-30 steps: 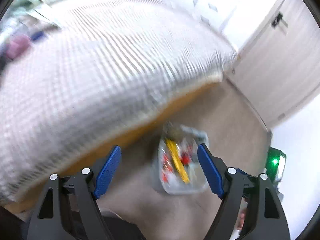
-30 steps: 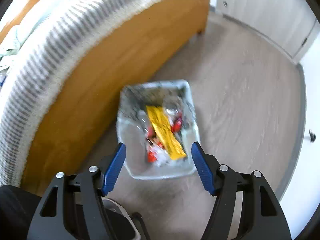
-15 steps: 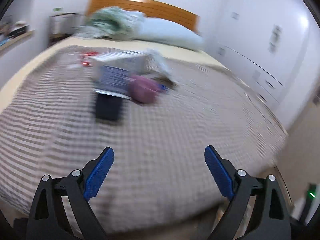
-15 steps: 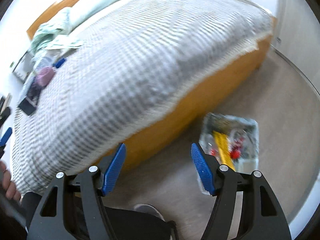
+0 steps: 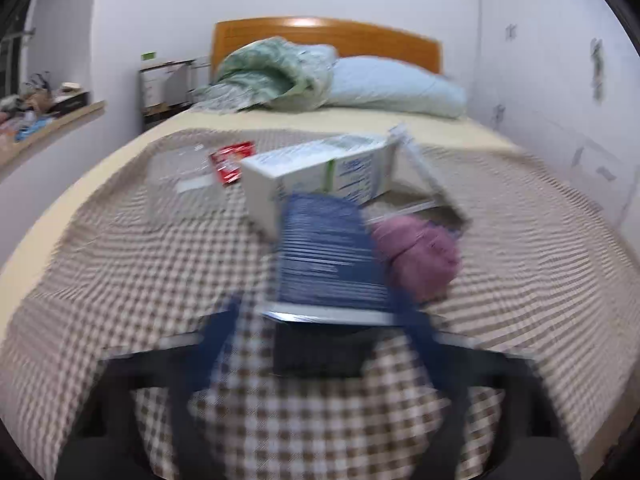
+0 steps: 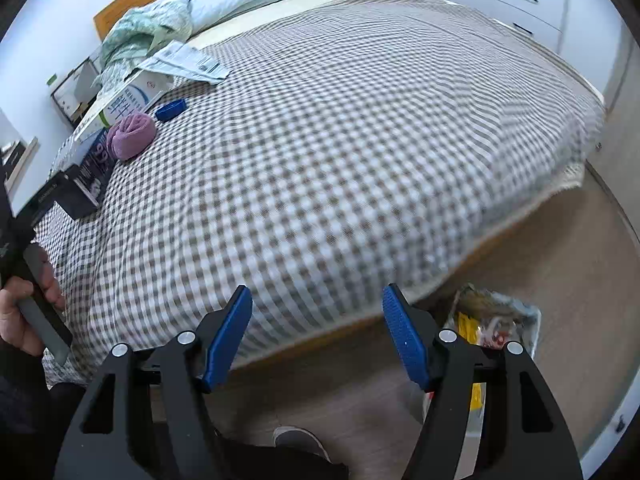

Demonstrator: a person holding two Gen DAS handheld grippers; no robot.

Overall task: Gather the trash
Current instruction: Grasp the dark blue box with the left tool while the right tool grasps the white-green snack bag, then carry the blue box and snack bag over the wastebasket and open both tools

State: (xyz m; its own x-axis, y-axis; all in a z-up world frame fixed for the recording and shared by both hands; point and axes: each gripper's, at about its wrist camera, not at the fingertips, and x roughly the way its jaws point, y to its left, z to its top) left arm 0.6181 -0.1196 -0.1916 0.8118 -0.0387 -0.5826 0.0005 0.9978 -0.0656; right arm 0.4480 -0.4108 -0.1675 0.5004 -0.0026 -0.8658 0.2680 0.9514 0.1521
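Now the left gripper (image 5: pixel 320 344) is aimed at the pile of trash on the checkered blanket (image 6: pixel 340 140). Its jaws have just been closing, and in the blurred left wrist view they stand on either side of the near end of a black box (image 5: pixel 320 350); whether the pads already press on it, I cannot tell. A dark blue printed box (image 5: pixel 332 256) lies partly on top of the black one, with a purple rolled cloth (image 5: pixel 420 256) just beside it and a long white carton (image 5: pixel 320 176) behind. A small red packet (image 5: pixel 232 162) and a clear plastic container (image 5: pixel 182 184) lie further back. The things are gathered in one corner of the bed, probably so the left hand (image 6: pixel 24 312) can reach them from the edge. The right gripper (image 6: pixel 316 336) is half open and holds nothing; it hangs over the bed edge near the clear trash bin (image 6: pixel 500 320) on the floor, which already has yellow and red wrappers inside. I think it waits there because the bin is the goal. The carton has blue characters and a round logo, and a printed paper sheet (image 6: pixel 188 62) lies beyond it, but no writing is sharp enough to read.
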